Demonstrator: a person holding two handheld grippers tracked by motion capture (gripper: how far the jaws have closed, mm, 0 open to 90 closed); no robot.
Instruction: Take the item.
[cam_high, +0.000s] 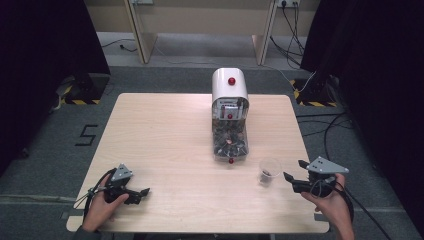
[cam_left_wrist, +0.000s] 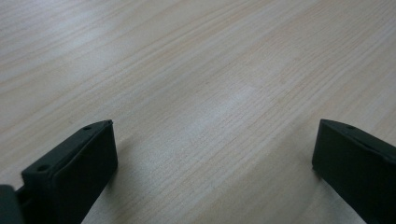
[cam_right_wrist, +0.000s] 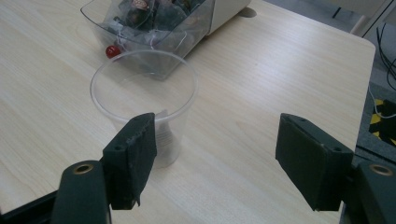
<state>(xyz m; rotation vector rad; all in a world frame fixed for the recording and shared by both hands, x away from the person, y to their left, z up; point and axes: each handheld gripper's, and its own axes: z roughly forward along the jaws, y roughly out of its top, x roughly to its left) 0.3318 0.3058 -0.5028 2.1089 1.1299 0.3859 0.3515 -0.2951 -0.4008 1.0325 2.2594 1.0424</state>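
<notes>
I hold 2 tongs over a pale wooden table (cam_high: 165, 130); my left gripper (cam_high: 142, 192) rests near the front left edge, jaws spread, nothing between them; my right gripper (cam_high: 294, 171) has jaws spread just beside a clear plastic cup (cam_high: 269, 171); a white dispenser (cam_high: 229, 87) with a full clear tray (cam_high: 230, 145) stands beyond.

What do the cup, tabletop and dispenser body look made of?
Cup: thin clear plastic, glossy; the table shows through its wall. Tabletop: pale wood or wood-look laminate, matte with printed-looking straight grain; can't tell which. Dispenser: smooth white shell, probably plastic, with a clear bin in front.
</notes>
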